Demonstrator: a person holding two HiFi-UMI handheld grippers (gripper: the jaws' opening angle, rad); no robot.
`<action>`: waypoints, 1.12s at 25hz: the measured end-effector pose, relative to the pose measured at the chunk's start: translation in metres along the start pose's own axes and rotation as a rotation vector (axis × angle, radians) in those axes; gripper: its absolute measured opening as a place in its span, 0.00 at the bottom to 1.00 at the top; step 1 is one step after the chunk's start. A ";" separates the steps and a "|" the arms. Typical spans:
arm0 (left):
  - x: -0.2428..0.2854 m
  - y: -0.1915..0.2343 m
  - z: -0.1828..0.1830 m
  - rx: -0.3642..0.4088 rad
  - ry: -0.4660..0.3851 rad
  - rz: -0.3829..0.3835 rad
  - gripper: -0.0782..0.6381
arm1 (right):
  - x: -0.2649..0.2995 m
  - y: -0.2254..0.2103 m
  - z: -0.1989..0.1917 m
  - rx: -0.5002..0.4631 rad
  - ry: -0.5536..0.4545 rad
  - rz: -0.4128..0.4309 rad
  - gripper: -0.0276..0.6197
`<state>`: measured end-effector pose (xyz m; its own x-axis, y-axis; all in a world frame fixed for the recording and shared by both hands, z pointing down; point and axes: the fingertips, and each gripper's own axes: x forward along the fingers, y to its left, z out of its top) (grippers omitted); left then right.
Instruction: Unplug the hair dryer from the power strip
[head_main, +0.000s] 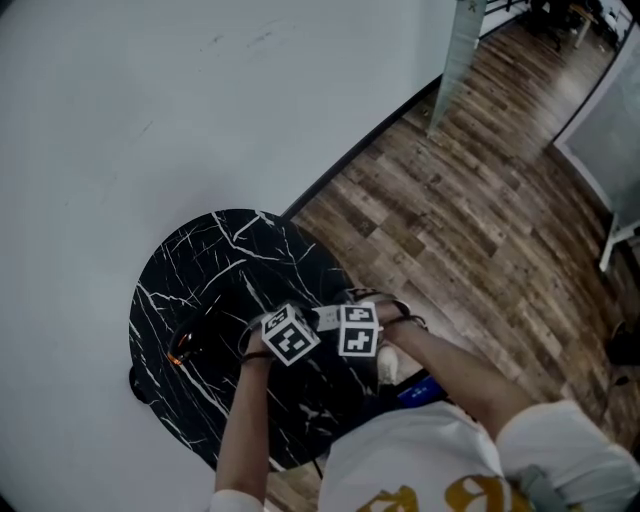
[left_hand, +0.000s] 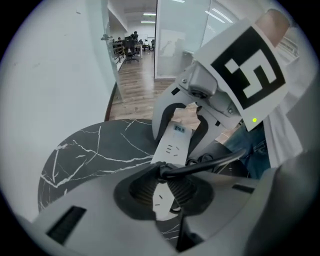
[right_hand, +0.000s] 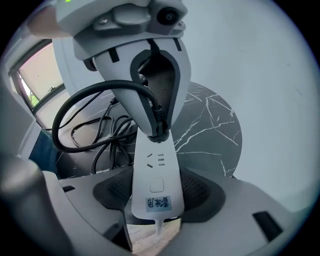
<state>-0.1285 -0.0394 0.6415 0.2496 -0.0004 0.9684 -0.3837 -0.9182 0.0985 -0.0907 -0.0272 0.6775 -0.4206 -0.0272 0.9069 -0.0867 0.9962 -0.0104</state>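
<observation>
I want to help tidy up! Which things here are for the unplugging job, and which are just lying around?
For the job: strip, held in the right tongs; plug, gripped by the left tongs; cord.
Just around: table, floor, wall.

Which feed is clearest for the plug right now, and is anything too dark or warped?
Head view: dim and underexposed, the black table swallowing detail. Left gripper view: strong fisheye bending, dark corners, plug close and somewhat soft. Right gripper view: clearest, power strip evenly lit and sharp, edges still curved.
</observation>
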 end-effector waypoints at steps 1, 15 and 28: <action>-0.002 0.003 0.003 -0.001 0.004 -0.025 0.19 | 0.000 0.000 0.000 -0.001 -0.003 0.002 0.46; -0.009 0.010 0.010 -0.009 -0.023 -0.036 0.19 | 0.001 -0.001 0.000 0.013 0.005 0.010 0.46; 0.000 0.001 0.000 -0.016 -0.009 -0.034 0.19 | 0.001 -0.001 0.000 0.023 0.014 0.017 0.46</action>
<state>-0.1287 -0.0401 0.6420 0.2706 0.0272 0.9623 -0.3891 -0.9112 0.1352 -0.0907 -0.0281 0.6789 -0.4091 -0.0090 0.9125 -0.1005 0.9943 -0.0353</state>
